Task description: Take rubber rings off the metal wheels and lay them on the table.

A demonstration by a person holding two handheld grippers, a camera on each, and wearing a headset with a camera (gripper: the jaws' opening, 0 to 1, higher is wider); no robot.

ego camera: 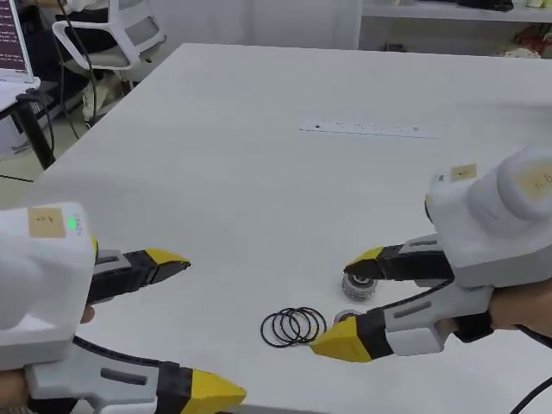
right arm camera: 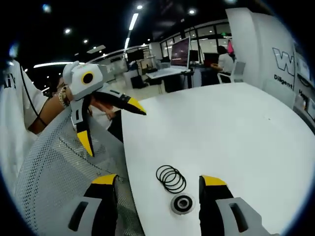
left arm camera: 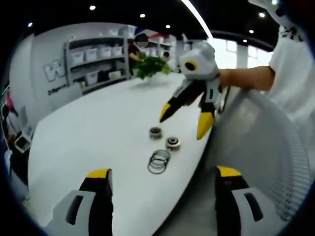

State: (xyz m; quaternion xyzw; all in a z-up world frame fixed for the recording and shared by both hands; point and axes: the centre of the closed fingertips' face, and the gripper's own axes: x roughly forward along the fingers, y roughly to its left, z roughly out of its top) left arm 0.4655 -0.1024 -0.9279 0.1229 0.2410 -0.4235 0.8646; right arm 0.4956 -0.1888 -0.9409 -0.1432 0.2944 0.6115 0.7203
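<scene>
Several black rubber rings lie overlapping on the white table near its front edge. Just right of them sit two metal wheels, one between my right gripper's jaws and one partly hidden by the lower jaw. My right gripper is open around the wheels and holds nothing. At the bottom left my left gripper is also open and empty, well apart from the rings. The left gripper view has the rings, both wheels and the right gripper. In the right gripper view lie the rings and one wheel.
A white power strip lies further back on the table. An office chair stands beyond the far left corner. A mesh chair back is close to the table's near edge. Shelves and a green plant stand far off.
</scene>
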